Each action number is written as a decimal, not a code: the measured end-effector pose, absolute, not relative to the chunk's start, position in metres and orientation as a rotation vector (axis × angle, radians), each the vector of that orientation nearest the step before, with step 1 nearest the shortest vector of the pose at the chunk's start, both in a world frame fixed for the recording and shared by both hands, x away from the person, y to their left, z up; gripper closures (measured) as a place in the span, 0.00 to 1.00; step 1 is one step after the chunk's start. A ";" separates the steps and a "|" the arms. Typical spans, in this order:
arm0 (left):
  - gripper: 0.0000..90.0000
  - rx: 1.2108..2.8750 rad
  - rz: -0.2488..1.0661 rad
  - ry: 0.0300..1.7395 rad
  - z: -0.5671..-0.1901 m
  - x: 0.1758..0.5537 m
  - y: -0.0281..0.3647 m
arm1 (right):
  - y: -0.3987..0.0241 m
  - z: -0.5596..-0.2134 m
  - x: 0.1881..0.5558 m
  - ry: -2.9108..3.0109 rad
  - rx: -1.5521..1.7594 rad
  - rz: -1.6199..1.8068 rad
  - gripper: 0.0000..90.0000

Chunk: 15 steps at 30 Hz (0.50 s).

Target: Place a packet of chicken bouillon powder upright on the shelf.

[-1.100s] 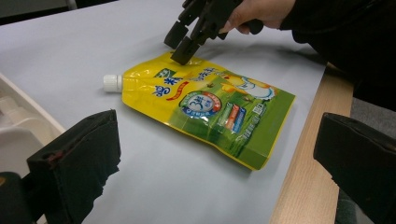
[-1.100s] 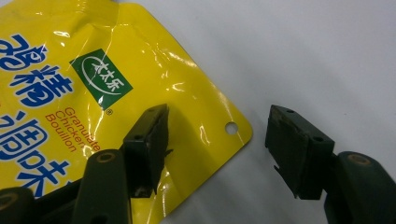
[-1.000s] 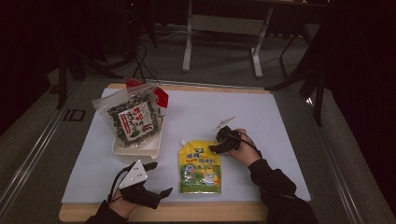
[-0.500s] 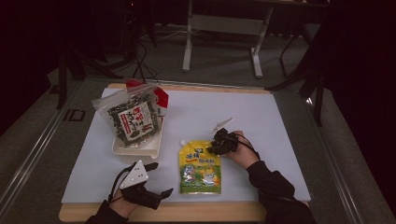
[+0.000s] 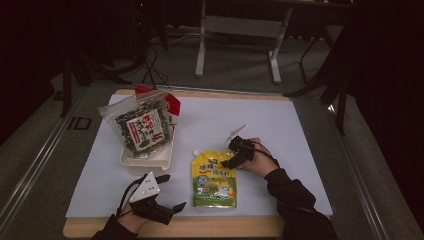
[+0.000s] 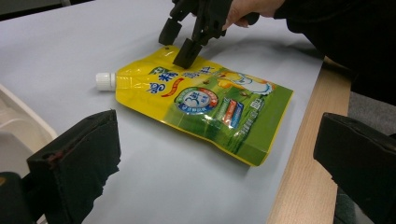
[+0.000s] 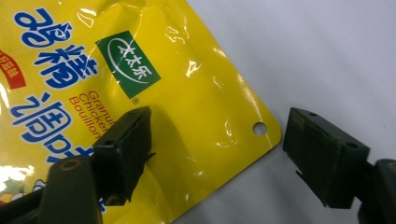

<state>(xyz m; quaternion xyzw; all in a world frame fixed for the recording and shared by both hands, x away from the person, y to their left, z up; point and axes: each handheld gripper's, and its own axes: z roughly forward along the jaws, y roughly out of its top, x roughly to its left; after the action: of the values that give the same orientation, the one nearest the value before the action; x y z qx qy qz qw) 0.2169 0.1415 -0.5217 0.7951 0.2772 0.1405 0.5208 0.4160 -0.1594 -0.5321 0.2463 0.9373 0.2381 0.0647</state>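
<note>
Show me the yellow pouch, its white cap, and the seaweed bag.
yellow pouch (image 5: 214, 182), high view, middle of its printed front.
white cap (image 6: 105, 80), left gripper view, side of the cap.
seaweed bag (image 5: 141, 129), high view, its red and white label.

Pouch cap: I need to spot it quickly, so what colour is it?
White; the cap shows best in the left gripper view.

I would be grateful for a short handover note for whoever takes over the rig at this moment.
Right hand-held gripper: open, jaws just opened wider, straddling the top corner of the yellow bouillon pouch; one jaw over the pouch, the other over the white mat, no grip.
Left hand-held gripper: open, holding nothing, near the front table edge.
Pouch lies flat on the mat, white cap toward the white tray, which holds a seaweed snack bag.
Done: snack bag in the tray.
Left: probably grasp the pouch and move it there.
</note>
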 end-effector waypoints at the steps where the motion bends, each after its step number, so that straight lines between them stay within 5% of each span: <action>1: 0.02 1.906 0.337 0.664 -0.522 0.217 0.142 | -0.159 -0.532 0.416 2.829 0.743 0.719 0.27; 8: 0.02 1.908 0.338 0.659 -0.522 0.217 0.141 | -0.159 -0.530 0.408 2.824 0.725 0.746 0.48; 9: 0.02 1.908 0.338 0.659 -0.522 0.217 0.141 | -0.157 -0.528 0.405 2.832 0.699 0.745 0.61; 11: 0.02 1.909 0.337 0.659 -0.522 0.217 0.141 | -0.156 -0.528 0.403 2.837 0.699 0.745 0.69; 13: 0.02 1.907 0.338 0.660 -0.522 0.217 0.141 | -0.153 -0.527 0.398 2.854 0.691 0.765 0.92; 15: 0.02 1.904 0.338 0.662 -0.521 0.217 0.141 | -0.152 -0.527 0.397 2.864 0.704 0.768 0.95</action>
<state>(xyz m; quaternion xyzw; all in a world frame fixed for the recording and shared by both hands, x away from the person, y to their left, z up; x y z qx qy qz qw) 0.2168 0.1411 -0.5213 0.7947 0.2764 0.1409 0.5217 0.3969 -0.1520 -0.5268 0.2308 0.9387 0.2517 0.0471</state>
